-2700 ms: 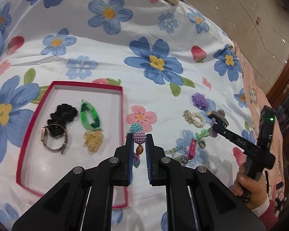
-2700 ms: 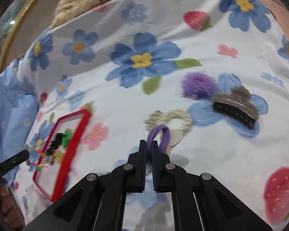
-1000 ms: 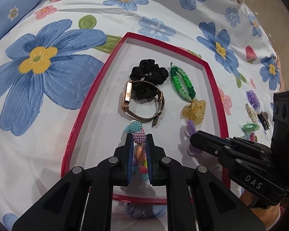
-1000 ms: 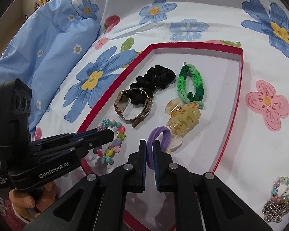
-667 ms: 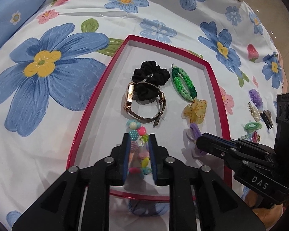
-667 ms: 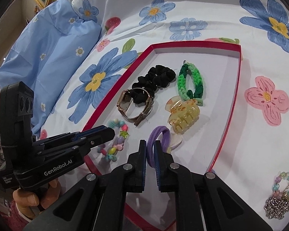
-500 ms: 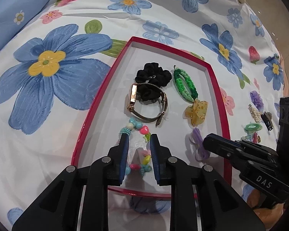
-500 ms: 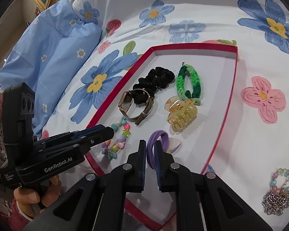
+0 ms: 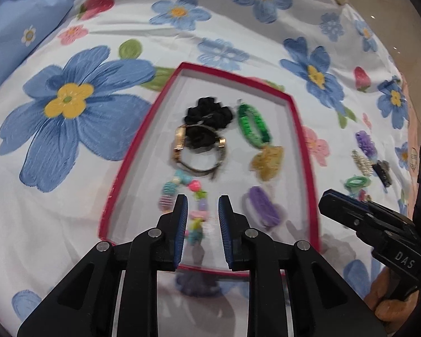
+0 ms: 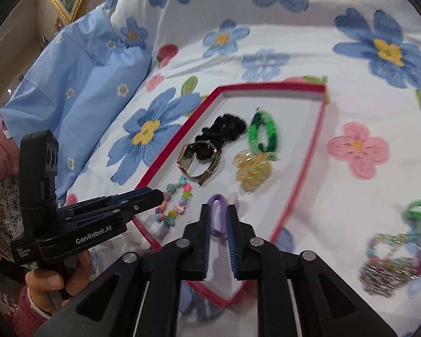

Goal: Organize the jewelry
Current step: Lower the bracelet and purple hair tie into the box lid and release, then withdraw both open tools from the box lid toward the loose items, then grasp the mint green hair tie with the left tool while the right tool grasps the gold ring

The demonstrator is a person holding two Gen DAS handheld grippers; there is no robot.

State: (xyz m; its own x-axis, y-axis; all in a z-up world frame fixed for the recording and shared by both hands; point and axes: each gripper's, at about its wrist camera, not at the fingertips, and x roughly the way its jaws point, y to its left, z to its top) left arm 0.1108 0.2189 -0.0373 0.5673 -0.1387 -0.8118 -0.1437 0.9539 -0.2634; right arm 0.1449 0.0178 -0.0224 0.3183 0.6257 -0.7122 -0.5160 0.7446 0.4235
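Left claw [image 9: 201, 206] agape above bead bracelet [image 9: 192, 196], inside tray [image 9: 308, 168] near edge.

Both grippers moved from bedspread to tray [image 9: 300, 129], left gripper [image 9: 201, 210] released bead bracelet [image 9: 193, 196] inside, right gripper [image 10: 218, 219] parted around purple hair tie [image 10: 219, 216]

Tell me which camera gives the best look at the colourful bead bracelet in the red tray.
The right wrist view: the bead bracelet lies whole and fairly sharp inside the red tray. In the left wrist view the bracelet is blurred and partly hidden behind the left gripper jaws.
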